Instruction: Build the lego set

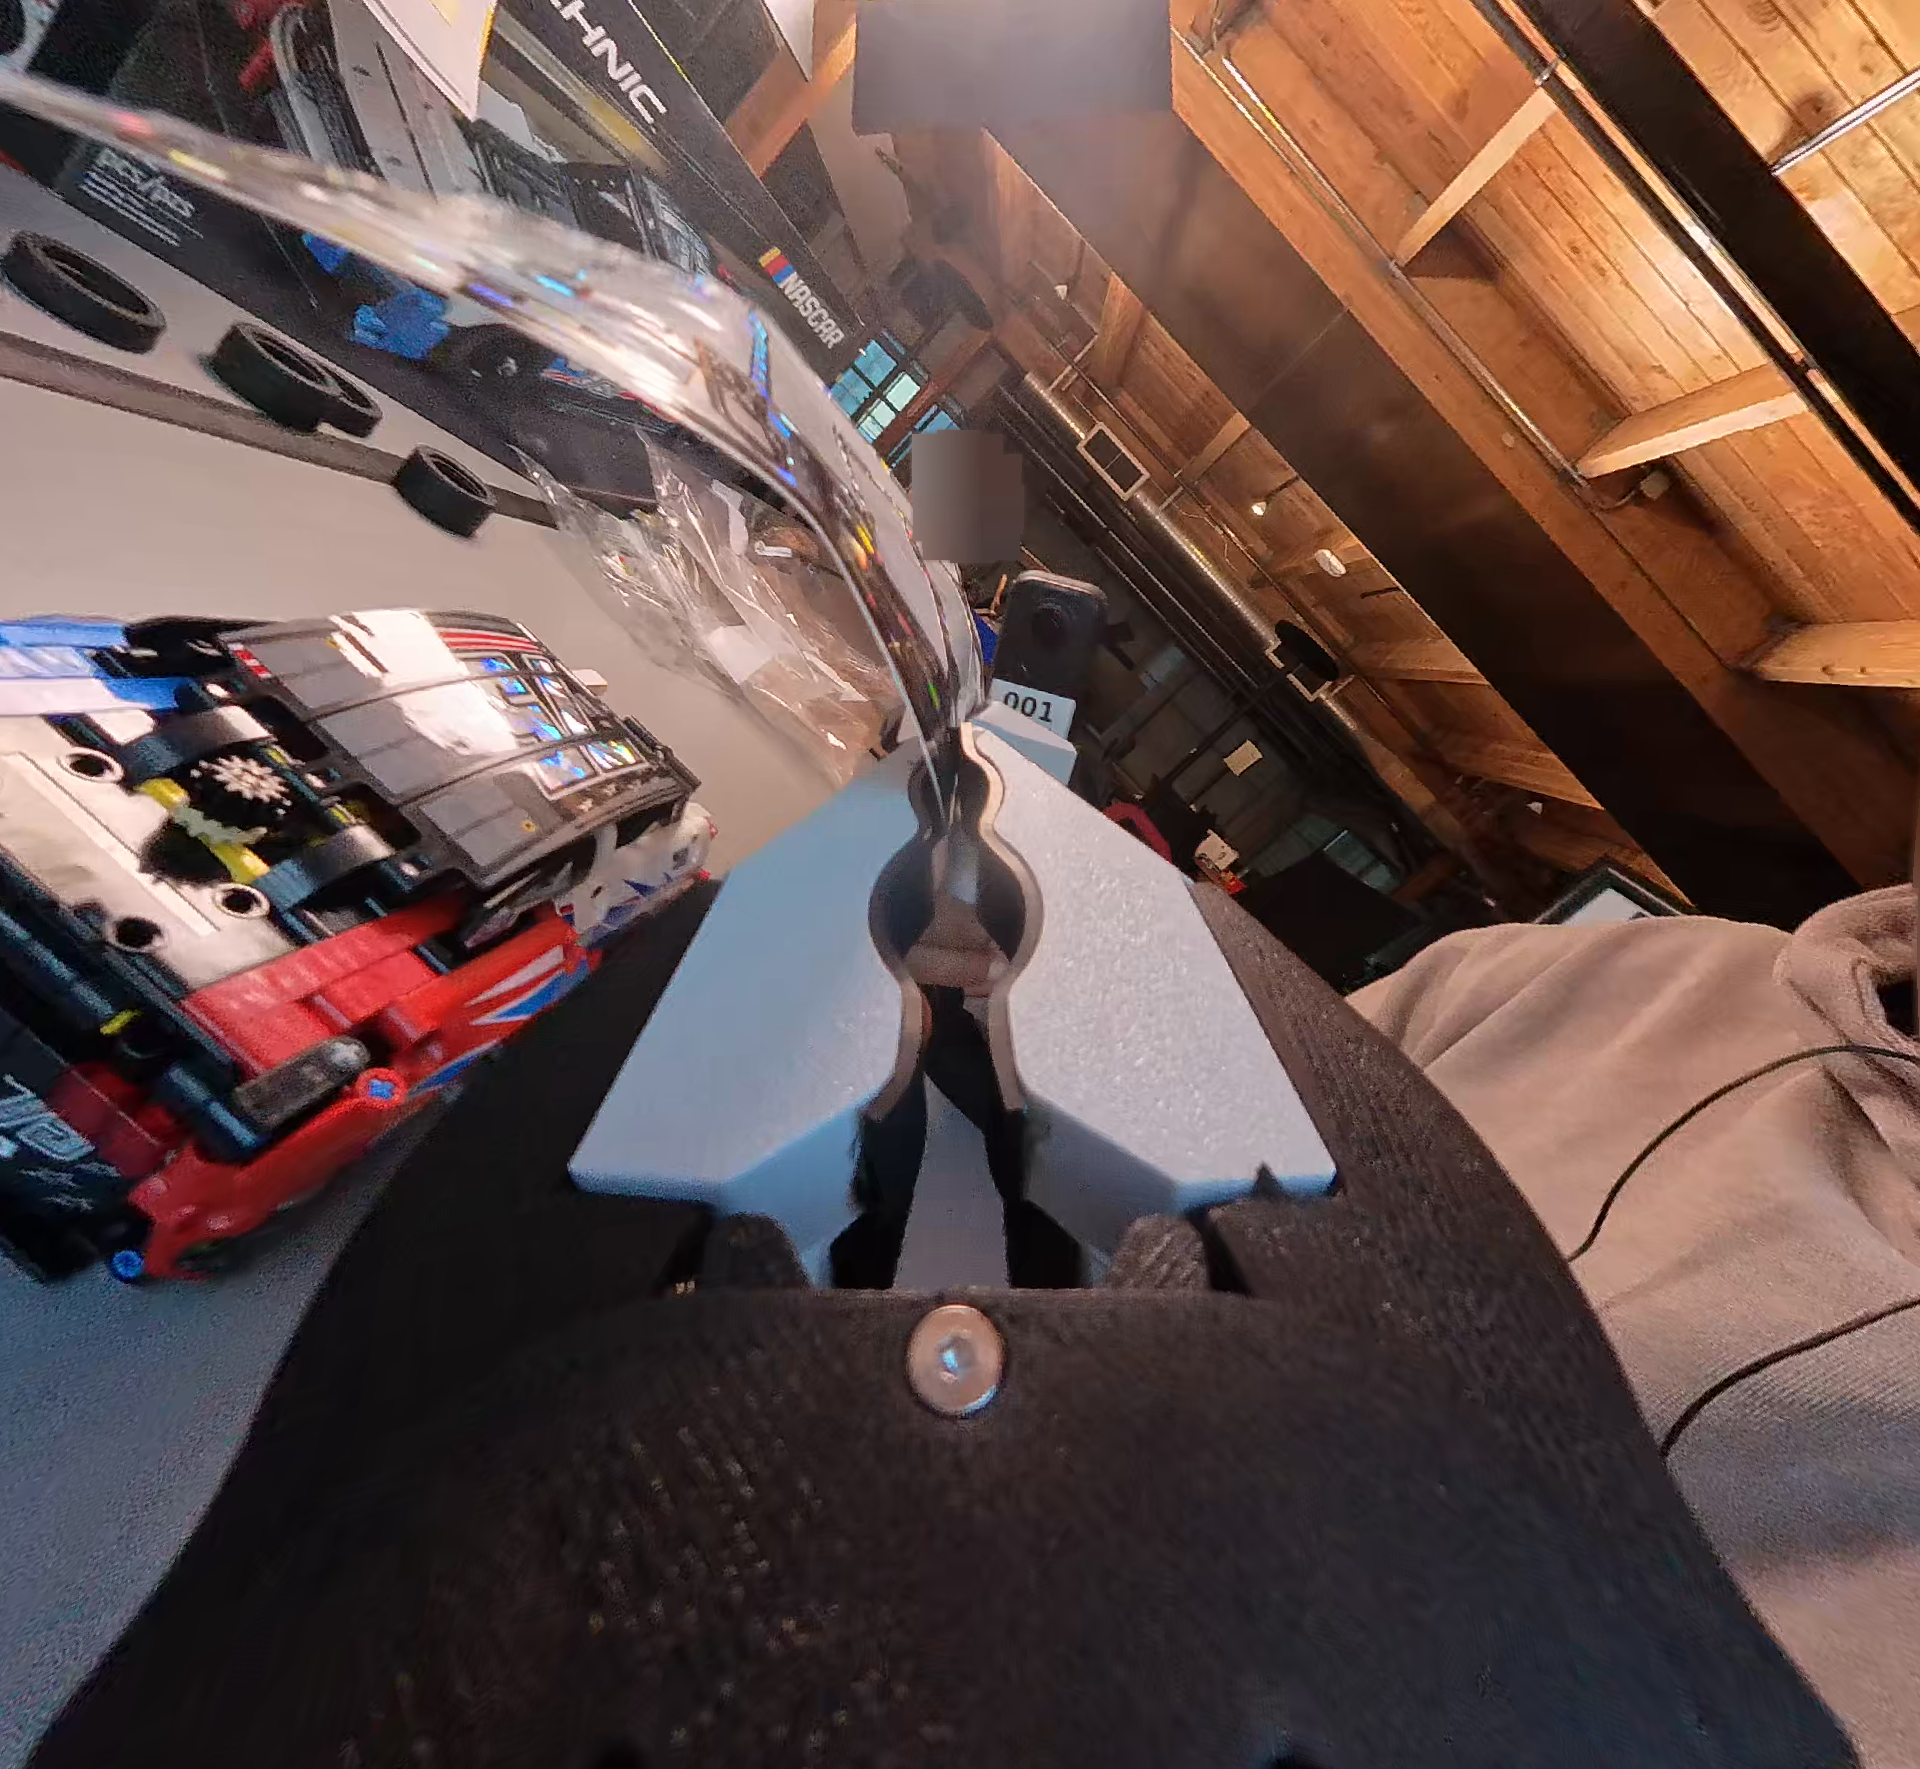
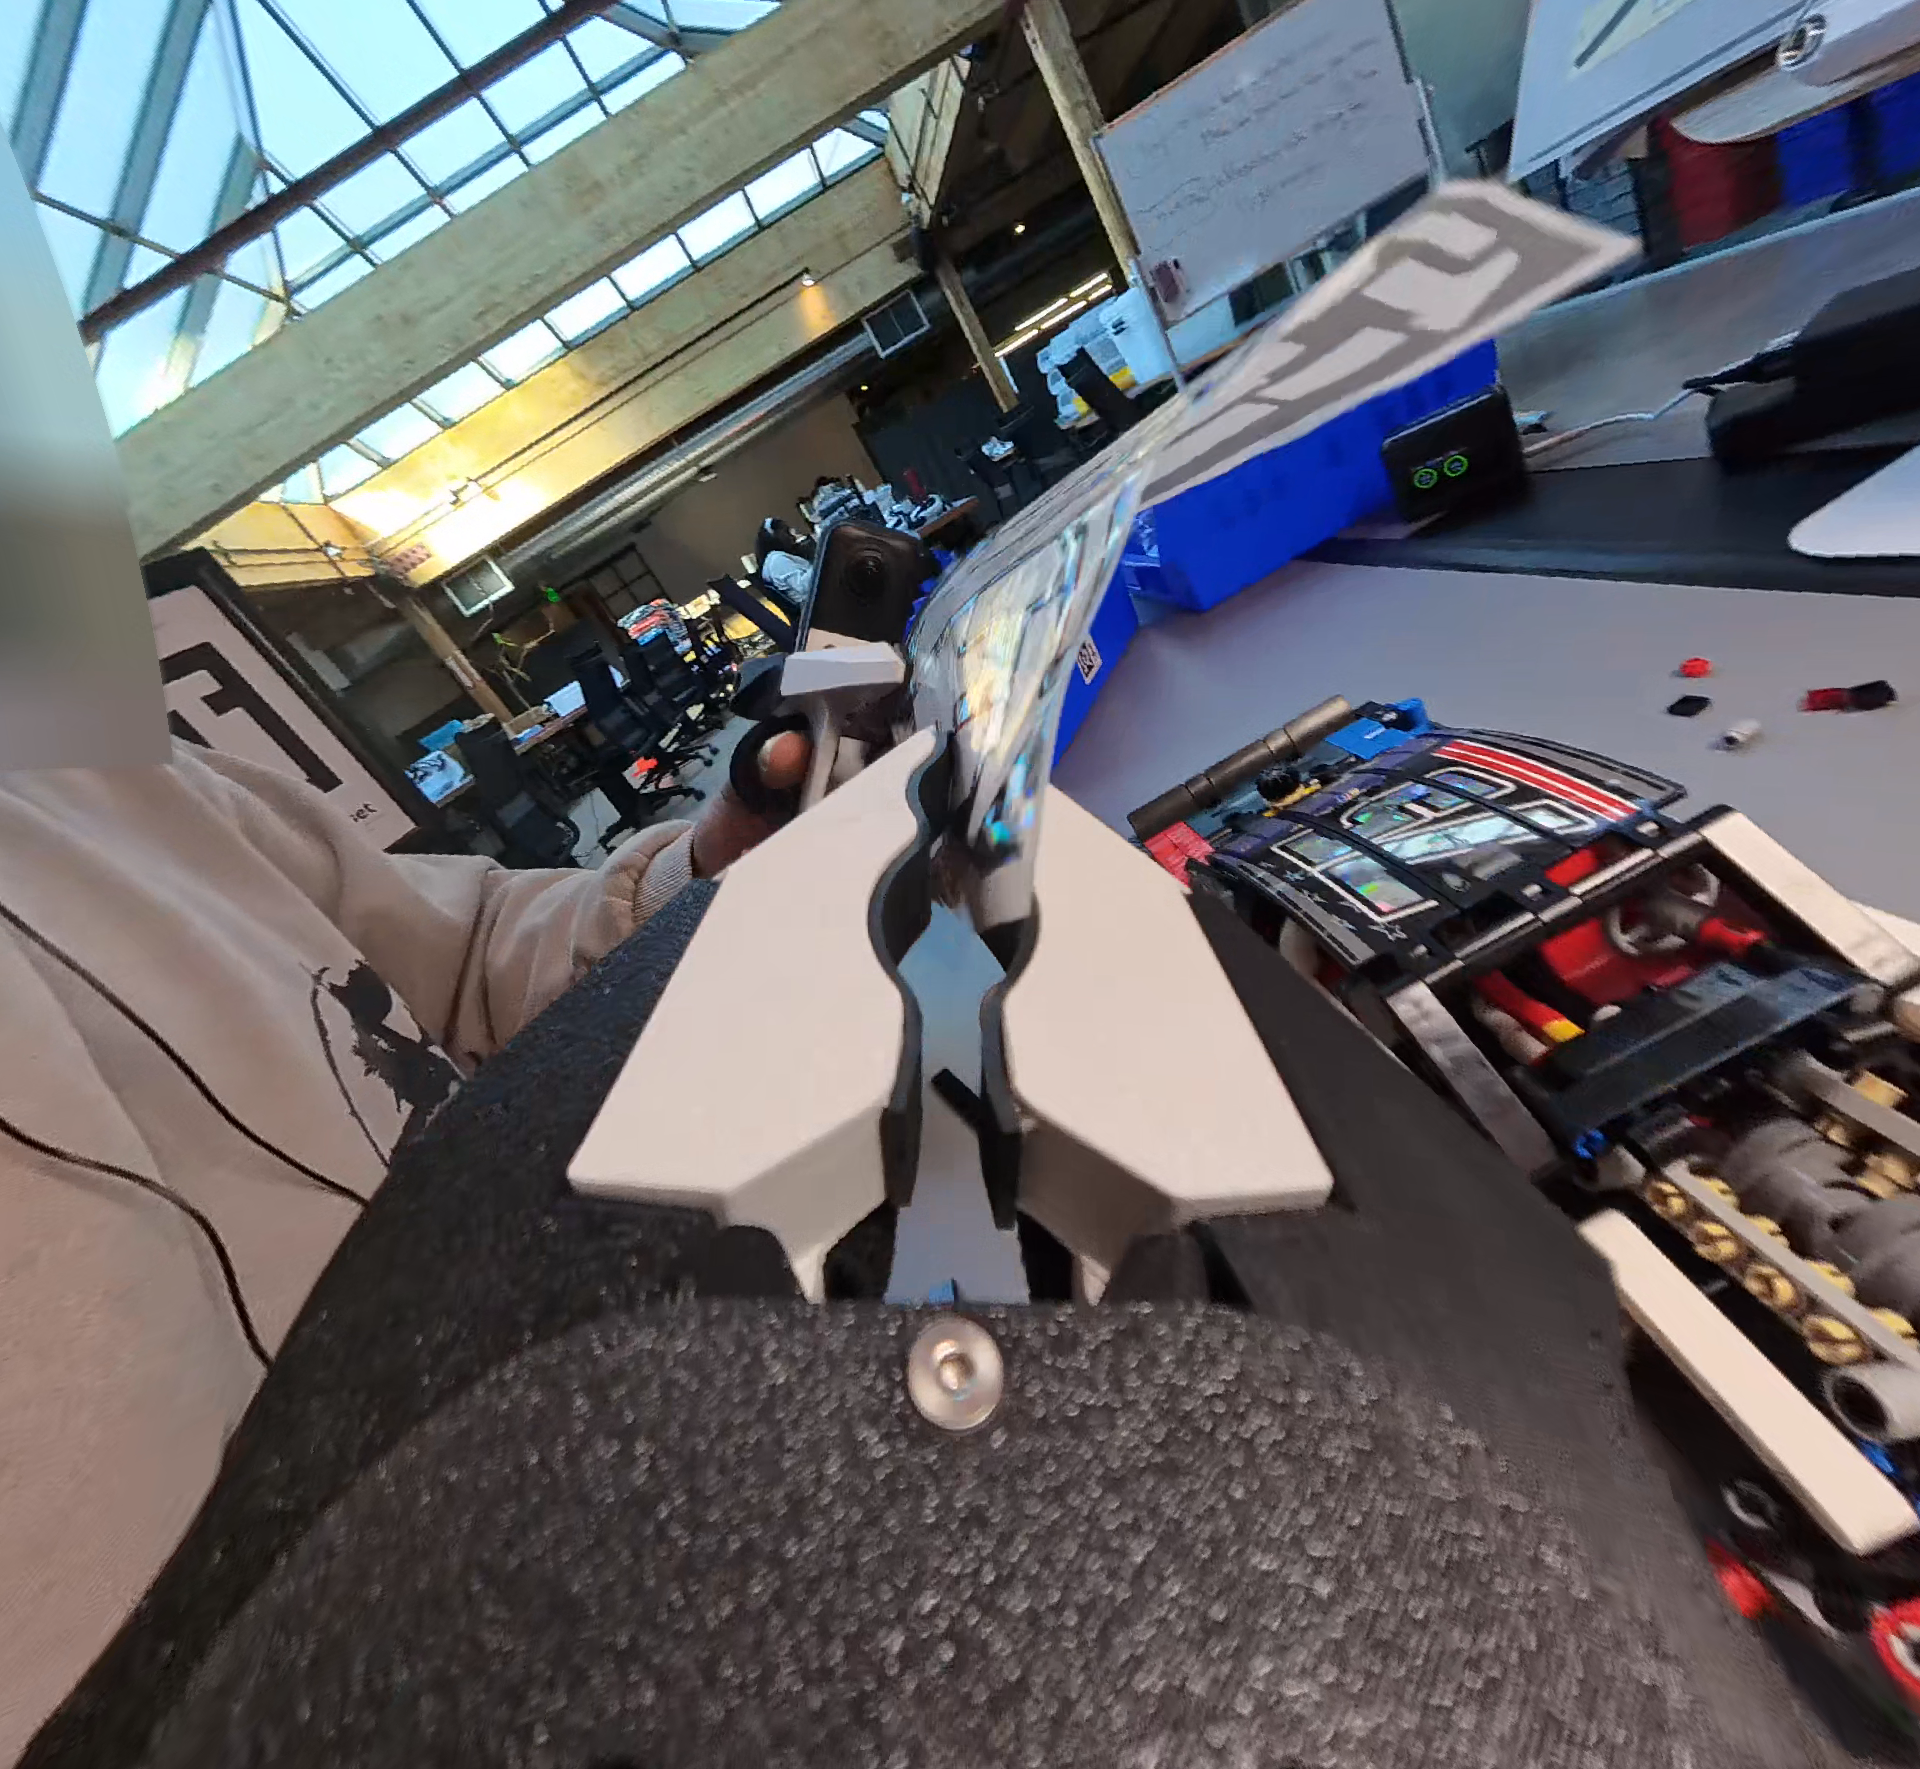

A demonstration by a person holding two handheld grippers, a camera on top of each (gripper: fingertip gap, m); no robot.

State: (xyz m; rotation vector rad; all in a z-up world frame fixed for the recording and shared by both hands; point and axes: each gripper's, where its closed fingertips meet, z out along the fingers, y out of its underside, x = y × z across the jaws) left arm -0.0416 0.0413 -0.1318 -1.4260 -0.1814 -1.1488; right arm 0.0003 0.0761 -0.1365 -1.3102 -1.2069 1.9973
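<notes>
A glossy sticker sheet (image 1: 582, 306) is held in the air between both grippers. My left gripper (image 1: 951, 753) is shut on one edge of it. My right gripper (image 2: 928, 763) is shut on the sheet (image 2: 1049, 607) at the other side. The left gripper also shows in the right wrist view (image 2: 836, 680), close beside the right one. The partly built red, black and white Lego car (image 1: 312, 898) lies on the grey table below, left of the left gripper and right of the right gripper (image 2: 1538, 971).
Three black tyres (image 1: 291, 379) lie on the table by the set's box (image 1: 582, 109) and clear plastic bags (image 1: 727, 597). Small loose pieces (image 2: 1839, 696), a blue bin (image 2: 1299, 493) and a black device (image 2: 1455, 452) sit farther off. A person's beige sleeve (image 1: 1662, 1148) is close. The tips of one gripper are about 6 centimeters away from the tips of the other.
</notes>
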